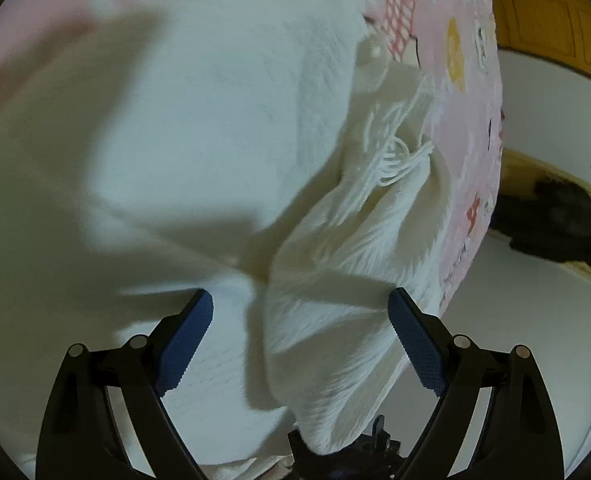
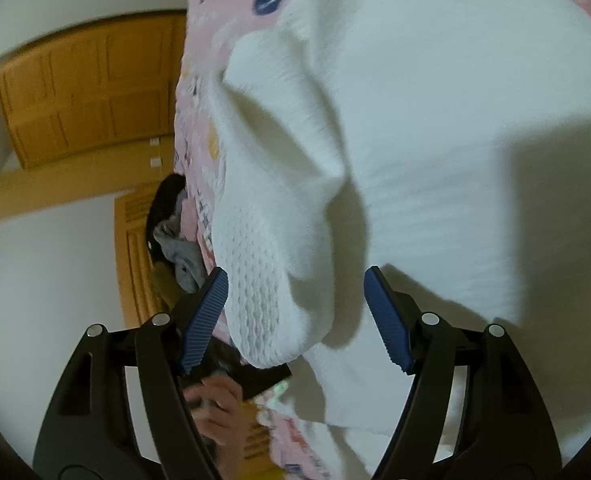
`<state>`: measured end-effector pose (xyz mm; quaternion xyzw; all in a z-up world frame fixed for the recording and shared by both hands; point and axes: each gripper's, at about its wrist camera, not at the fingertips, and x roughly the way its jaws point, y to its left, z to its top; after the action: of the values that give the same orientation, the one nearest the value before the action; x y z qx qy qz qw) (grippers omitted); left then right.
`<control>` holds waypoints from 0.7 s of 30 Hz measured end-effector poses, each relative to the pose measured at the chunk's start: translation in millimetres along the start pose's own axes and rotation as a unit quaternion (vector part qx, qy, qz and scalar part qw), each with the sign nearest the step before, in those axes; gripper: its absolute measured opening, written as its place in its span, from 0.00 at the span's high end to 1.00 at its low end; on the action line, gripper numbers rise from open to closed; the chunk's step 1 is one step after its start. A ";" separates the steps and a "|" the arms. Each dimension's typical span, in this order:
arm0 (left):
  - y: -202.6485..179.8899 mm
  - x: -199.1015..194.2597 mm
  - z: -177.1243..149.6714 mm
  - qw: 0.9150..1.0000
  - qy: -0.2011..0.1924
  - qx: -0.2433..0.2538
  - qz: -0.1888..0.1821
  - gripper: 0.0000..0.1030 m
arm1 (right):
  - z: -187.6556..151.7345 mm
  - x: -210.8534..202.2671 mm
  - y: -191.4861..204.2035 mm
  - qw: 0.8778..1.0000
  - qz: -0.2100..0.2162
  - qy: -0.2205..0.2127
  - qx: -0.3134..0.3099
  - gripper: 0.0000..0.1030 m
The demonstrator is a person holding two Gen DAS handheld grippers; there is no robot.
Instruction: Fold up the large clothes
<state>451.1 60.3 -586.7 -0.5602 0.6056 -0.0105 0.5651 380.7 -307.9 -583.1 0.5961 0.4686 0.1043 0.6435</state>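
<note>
with both pairs of jaws spread wide and gripping nothing, could easily lose the fold just laid. white knitted garment [image 1: 199,128] spread on the pink patterned bed cover [image 1: 455,80], its fringed sleeve end [image 1: 347,280] lying between the left gripper [image 1: 300,304] jaws. right gripper [image 2: 295,284] straddles a raised white cuff [image 2: 271,264], pads clear. might snag the loose yarn on withdrawal, dragging the sleeve over the bed's edge just right of the left jaws.

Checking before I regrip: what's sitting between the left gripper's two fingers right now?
In the left wrist view, a bunched fold of the white knit garment lies between the open left gripper's fingers; the pads don't press it.
</note>
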 end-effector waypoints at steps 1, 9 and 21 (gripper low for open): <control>-1.5 2.8 2.6 1.000 0.005 0.003 0.002 0.16 | -1.9 4.8 0.5 1.000 0.000 -0.002 -0.004 0.33; -17.8 4.3 0.0 0.998 0.045 0.023 -0.041 0.90 | -13.9 22.0 12.7 0.998 -0.008 0.007 -0.060 0.89; -21.4 -66.3 -50.2 0.989 0.024 0.142 -0.020 0.95 | -33.8 -19.8 28.0 0.993 0.016 0.029 -0.110 0.96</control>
<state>412.8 67.0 -510.1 -0.4861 0.5999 -0.1209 0.6238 357.3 -291.4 -544.3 0.5260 0.4633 0.1822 0.6895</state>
